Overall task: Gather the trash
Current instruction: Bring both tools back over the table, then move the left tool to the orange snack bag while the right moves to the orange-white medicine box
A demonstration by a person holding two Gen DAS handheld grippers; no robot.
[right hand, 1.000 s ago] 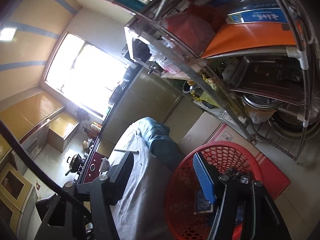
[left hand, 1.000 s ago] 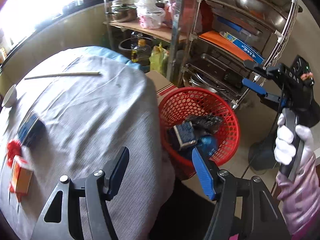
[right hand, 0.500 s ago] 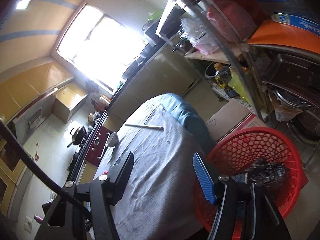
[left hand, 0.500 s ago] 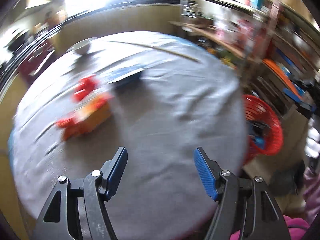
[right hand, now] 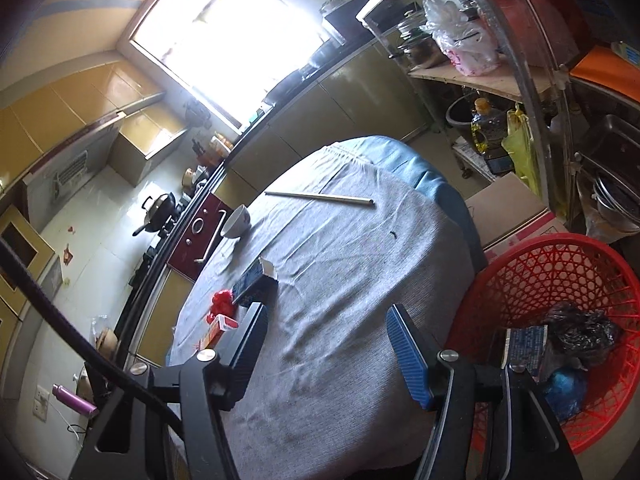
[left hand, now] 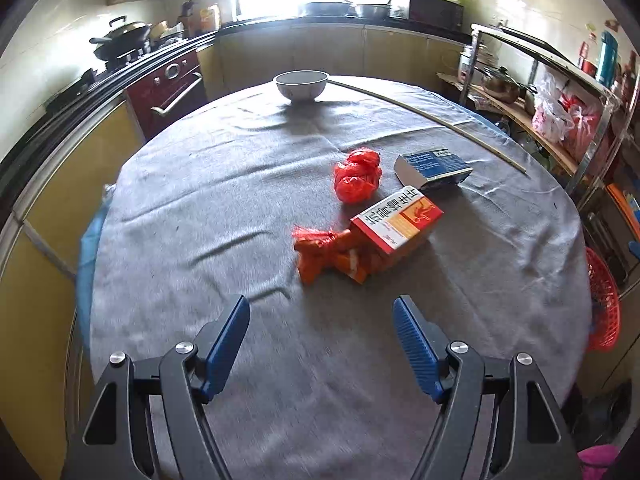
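Two blue fingers (left hand: 224, 344) of the left gripper (left hand: 320, 340) stand wide apart with nothing between them; they have just been opening. Ahead of them on the grey cloth (left hand: 200, 208) lies the trash: an orange box (left hand: 396, 228) (its end torn open) touching a crumpled red wrapper (left hand: 320, 248), a red bag ball (left hand: 356, 174) and a blue box (left hand: 434, 166). The right gripper (right hand: 324, 344) is partly open and empty, over the cloth's edge. Beside the table a red basket (right hand: 560, 276) holds a black bag (right hand: 580, 332) and other trash.
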